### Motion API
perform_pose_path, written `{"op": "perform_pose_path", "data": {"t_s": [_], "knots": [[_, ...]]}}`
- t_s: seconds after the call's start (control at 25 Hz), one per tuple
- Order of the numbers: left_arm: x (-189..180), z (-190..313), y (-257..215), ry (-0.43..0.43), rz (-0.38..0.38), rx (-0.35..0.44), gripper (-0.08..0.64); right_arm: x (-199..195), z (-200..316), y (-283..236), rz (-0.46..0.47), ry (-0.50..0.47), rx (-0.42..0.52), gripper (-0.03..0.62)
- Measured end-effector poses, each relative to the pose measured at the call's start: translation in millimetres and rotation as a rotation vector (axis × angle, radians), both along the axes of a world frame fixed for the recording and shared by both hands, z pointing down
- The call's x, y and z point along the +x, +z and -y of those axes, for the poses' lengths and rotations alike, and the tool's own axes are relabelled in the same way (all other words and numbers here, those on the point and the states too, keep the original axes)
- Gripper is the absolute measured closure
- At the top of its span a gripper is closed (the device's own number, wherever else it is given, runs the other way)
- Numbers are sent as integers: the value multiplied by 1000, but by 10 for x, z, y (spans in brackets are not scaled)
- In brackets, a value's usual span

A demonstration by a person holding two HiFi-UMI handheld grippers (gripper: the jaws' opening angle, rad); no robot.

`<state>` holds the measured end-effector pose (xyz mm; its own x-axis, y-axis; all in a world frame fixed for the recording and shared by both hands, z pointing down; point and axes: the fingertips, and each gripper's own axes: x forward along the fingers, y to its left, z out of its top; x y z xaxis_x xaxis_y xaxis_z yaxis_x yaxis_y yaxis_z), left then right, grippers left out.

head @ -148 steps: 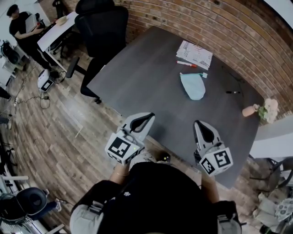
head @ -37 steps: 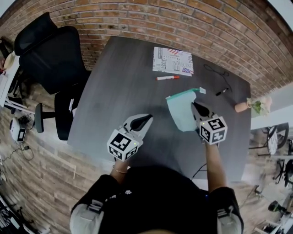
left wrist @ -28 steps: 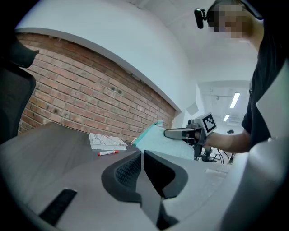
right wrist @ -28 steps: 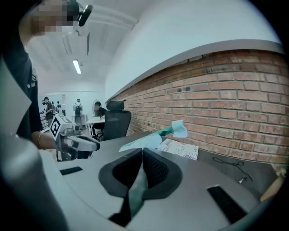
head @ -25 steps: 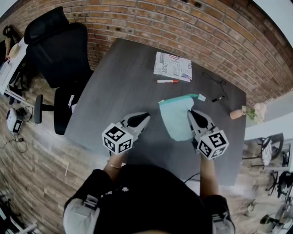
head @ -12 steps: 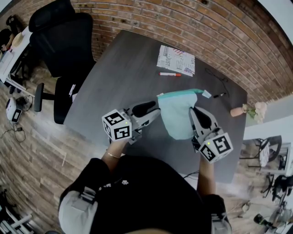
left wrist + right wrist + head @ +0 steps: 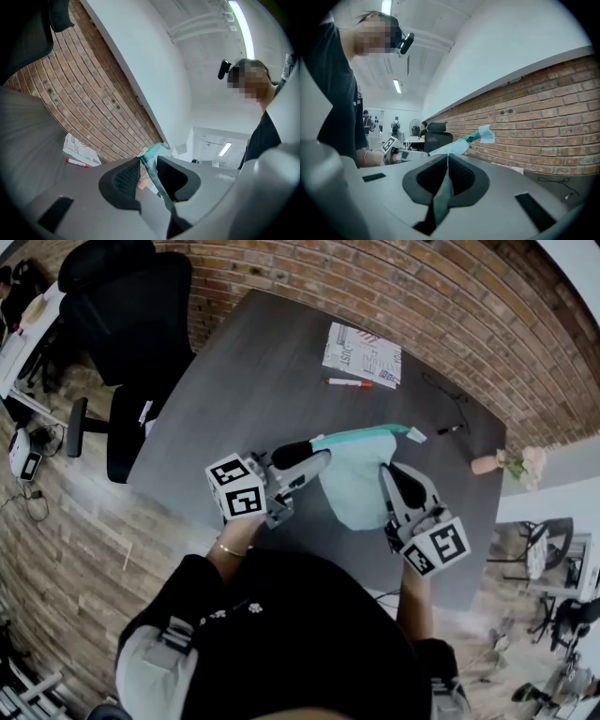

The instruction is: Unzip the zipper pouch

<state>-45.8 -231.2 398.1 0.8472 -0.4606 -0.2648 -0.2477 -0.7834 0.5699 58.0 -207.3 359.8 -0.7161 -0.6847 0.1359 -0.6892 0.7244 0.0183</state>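
Moving in from the side since a second ago, the left gripper (image 7: 317,458) is now reaching the top left corner of the zipper pouch (image 7: 356,491), where earlier it was hanging well apart from it. Its jaws are standing apart after just closing a little; in the left gripper view (image 7: 149,169) the pouch's teal edge (image 7: 153,153) is running up between them, lying against one jaw and leaving a gap to the other pad. The right gripper (image 7: 388,476) is pinching the pouch's right side, and in its own view (image 7: 446,174) the jaws are pressing together on the teal cloth (image 7: 449,149). Between the two grippers the pouch is hanging above the dark table (image 7: 246,381), its darker top band stretching level toward a small pale tab (image 7: 415,435) at the far corner. Farther out on the table a red marker (image 7: 348,382) is lying just beside a printed sheet (image 7: 363,354), and a thin black cable (image 7: 448,407) is trailing near the brick wall (image 7: 441,306). A black office chair (image 7: 131,310) is standing off the table's left end.
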Motion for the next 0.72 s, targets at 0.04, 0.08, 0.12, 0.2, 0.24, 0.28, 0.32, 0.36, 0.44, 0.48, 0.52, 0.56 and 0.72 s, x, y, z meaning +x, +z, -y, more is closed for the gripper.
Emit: {"op": "perform_pose_path", "data": {"t_s": [0.04, 0.08, 0.12, 0.2, 0.24, 0.28, 0.32, 0.36, 0.44, 0.48, 0.52, 0.56, 0.72], "knots": [[7, -9, 1, 5, 8, 7, 460, 0, -5, 22, 1, 6, -1, 584], [14, -20, 3, 7, 19, 15, 475, 5, -10, 51, 0, 13, -4, 584], [20, -31, 6, 7, 32, 24, 491, 13, -14, 84, -2, 22, -9, 583], [32, -57, 13, 3, 73, 45, 499, 31, -22, 159, -15, 42, -21, 583], [34, -68, 14, -5, 101, 60, 503, 37, -26, 202, -29, 52, -27, 583], [30, -73, 12, -19, 134, 81, 506, 40, -27, 253, -50, 62, -35, 581], [19, -70, 5, -39, 171, 107, 509, 40, -23, 313, -74, 71, -46, 574], [3, -59, -7, -62, 209, 136, 512, 38, -17, 378, -101, 79, -59, 564], [-22, -40, -22, -102, 297, 200, 517, 32, -18, 492, -147, 94, -80, 547], [-25, -36, -15, -118, 349, 233, 518, 29, -27, 535, -161, 100, -87, 547], [-25, -34, -1, -132, 406, 267, 520, 25, -40, 572, -170, 105, -96, 546], [-26, -33, 12, -148, 464, 301, 522, 23, -53, 609, -177, 108, -108, 546], [-15, -45, 48, -189, 610, 389, 525, -5, -89, 710, -174, 120, -144, 546]]}}
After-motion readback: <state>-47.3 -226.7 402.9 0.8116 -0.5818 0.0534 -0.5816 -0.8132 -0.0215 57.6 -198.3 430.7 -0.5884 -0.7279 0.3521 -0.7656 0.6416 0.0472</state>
